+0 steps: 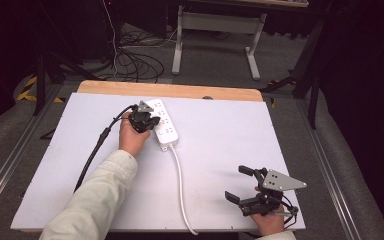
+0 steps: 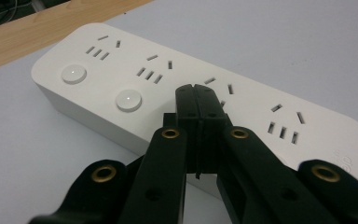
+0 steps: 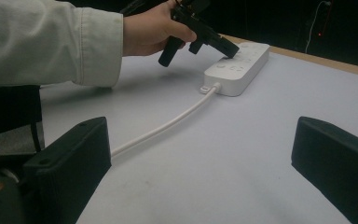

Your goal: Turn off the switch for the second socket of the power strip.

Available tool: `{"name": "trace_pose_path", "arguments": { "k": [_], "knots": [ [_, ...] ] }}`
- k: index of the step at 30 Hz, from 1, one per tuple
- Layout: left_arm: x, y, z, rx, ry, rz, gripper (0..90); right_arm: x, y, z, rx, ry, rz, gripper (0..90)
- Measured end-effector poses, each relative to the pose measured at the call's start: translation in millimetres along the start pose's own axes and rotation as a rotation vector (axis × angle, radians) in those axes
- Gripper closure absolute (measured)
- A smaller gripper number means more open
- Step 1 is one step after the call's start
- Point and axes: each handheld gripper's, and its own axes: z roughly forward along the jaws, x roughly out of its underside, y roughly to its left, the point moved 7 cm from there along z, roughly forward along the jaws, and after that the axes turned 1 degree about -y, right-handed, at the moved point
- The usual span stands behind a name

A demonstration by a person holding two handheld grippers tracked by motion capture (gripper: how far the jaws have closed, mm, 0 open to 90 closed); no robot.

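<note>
A white power strip lies at the middle back of the white table top, and its white cable runs to the front edge. My left gripper is shut with nothing between its jaws. In the left gripper view its closed tips sit on the strip's top face, in line with two round buttons and next to the socket slots. My right gripper rests near the front right of the table, open and empty. In the right gripper view the strip and the left gripper lie far ahead.
The white board covers the table, with a wooden edge at the back. The left gripper's black cable trails over the left side of the board. A sleeve and forearm cross the front left. Table legs and cables stand on the floor beyond.
</note>
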Motion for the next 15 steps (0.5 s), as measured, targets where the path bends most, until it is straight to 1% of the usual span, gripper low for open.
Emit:
{"name": "trace_pose_path", "arguments": {
  "k": [1,6,7,12,14,15],
  "knots": [
    [0.7,-0.6,-0.2,0.002,0.007,-0.012,89.9,0.0,0.1,0.0,0.000,0.001,0.000,5.2],
    [0.8,-0.7,0.0,-0.007,0.013,-0.010,90.0,0.1,0.3,0.1,-0.001,0.001,0.001,5.2],
    [0.7,-1.1,0.0,-0.003,0.015,-0.014,90.0,0.2,0.3,0.1,-0.001,0.002,0.002,5.2],
    [0.3,-0.6,0.0,-0.006,0.022,-0.012,90.0,0.2,0.5,0.2,-0.001,0.002,0.002,5.2],
    [-0.1,-1.2,0.3,-0.012,0.021,-0.017,90.0,0.3,0.5,0.2,-0.002,0.002,0.002,5.2],
    [-0.4,-0.8,0.1,-0.023,0.027,-0.007,90.0,0.4,0.4,0.3,-0.002,0.003,0.003,5.2]
  ]
}}
